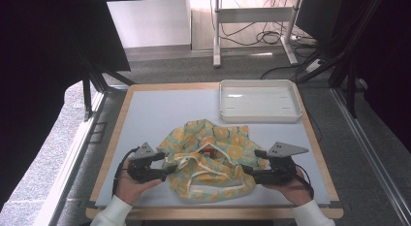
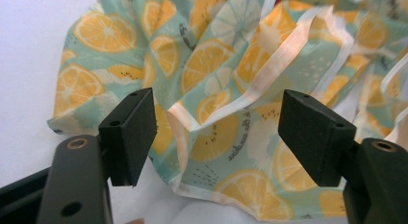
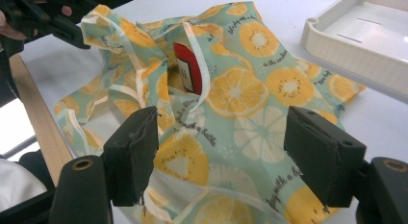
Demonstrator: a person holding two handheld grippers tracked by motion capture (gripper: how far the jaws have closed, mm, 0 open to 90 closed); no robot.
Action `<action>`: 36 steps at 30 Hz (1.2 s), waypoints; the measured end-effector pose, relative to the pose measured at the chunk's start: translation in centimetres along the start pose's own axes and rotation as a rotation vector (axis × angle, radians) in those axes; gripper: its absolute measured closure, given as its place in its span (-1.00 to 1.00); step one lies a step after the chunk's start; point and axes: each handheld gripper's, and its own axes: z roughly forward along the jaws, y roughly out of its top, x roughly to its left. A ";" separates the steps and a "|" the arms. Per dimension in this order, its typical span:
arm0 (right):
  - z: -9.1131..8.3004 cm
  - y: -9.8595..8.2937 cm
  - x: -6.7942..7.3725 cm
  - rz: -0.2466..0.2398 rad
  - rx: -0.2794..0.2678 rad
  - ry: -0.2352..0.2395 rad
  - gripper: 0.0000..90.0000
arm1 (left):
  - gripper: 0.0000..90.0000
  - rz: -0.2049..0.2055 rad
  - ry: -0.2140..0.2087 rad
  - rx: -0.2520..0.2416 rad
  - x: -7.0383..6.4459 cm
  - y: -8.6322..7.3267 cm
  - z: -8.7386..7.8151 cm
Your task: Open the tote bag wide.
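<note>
The desk [image 1: 145,109] has a pale top edged in light wood and stands on grey speckled carpet [image 1: 160,66]. Beyond the desk a white-legged table frame [image 1: 252,15] rises with black cables [image 1: 264,37] coiled beneath it. Dark curtains [image 1: 39,66] hang at both sides.

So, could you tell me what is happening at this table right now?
A person holds a gripper in each hand at either side of a crumpled orange-print cloth bag lying on the table. The left gripper and right gripper are both open, jaws spread over the fabric, gripping nothing. A red item peeks out of the bag's opening. An empty white tray sits at the far right.
</note>
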 end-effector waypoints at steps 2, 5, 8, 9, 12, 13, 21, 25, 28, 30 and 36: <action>0.2 0.2 0.0 -0.004 0.001 -0.002 -0.39 | -0.31 0.010 -0.009 0.011 -0.1 -0.1 0.3; 0.6 0.5 0.1 -0.018 0.014 0.002 -0.39 | -0.25 0.005 -0.020 0.012 -0.2 0.0 0.6; 1.5 0.8 0.3 -0.040 0.037 0.001 -0.39 | -0.18 0.030 -0.028 0.023 -0.6 0.3 1.5; 1.5 0.8 0.3 -0.040 0.037 0.001 -0.39 | -0.18 0.042 -0.026 0.033 -0.7 0.4 1.8; 2.3 1.1 0.2 -0.038 0.051 0.012 -0.41 | -0.10 0.040 -0.017 0.047 -0.6 0.4 2.3; 2.4 1.0 0.2 -0.035 0.064 0.013 -0.42 | 0.01 0.028 -0.009 0.054 -0.4 0.3 2.6; 3.1 -0.1 0.9 -0.060 0.163 0.007 -0.61 | 0.52 0.010 0.004 0.060 0.0 0.2 3.1; 4.0 -0.5 1.3 -0.079 0.199 -0.009 -0.63 | 0.75 -0.017 0.000 0.054 0.2 0.3 3.1; 4.8 -1.1 1.4 -0.085 0.236 -0.025 -0.63 | 0.82 -0.029 -0.011 0.058 0.5 0.2 3.2; 5.0 -1.2 1.4 -0.086 0.240 -0.028 -0.63 | 0.84 -0.033 -0.014 0.058 0.5 0.2 3.2; 5.7 -1.4 1.3 -0.088 0.247 -0.073 -0.16 | 0.91 -0.034 -0.018 0.060 0.5 0.2 3.1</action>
